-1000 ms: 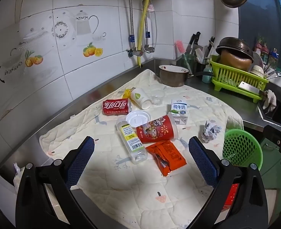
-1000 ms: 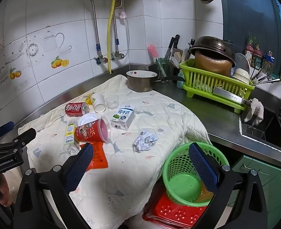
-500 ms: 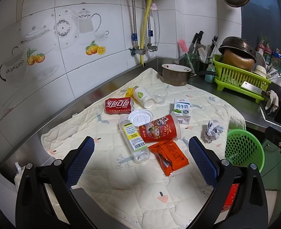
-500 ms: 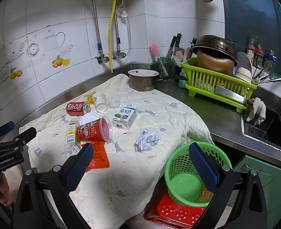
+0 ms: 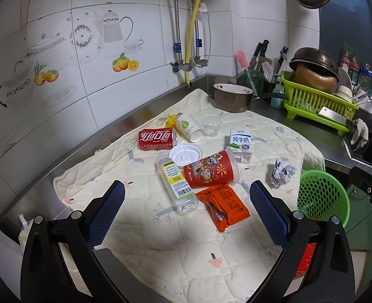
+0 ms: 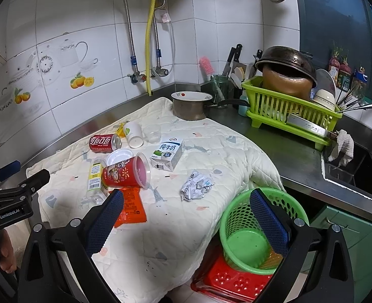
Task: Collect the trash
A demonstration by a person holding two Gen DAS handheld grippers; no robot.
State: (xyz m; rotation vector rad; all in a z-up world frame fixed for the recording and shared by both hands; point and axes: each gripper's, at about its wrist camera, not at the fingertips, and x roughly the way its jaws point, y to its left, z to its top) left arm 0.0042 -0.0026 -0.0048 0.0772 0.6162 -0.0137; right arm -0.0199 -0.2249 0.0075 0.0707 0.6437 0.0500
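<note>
Hovering over the worktop, we are holding both grippers, left gripper [image 5: 187, 199] and right gripper [image 6: 187, 213], with jaws wide open and empty; trash like the crumpled paper [image 6: 196, 185] is lying beside the green basket [image 6: 246, 247].

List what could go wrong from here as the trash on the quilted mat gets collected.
1. The green mesh basket sits below the counter edge; a dropped piece could miss it.
2. The clear plastic bottle, white round lid, red printed cup and orange snack wrapper lie touching; gripping one may drag the others.
3. The crumpled paper ball is light and could slip from the jaws.
</note>
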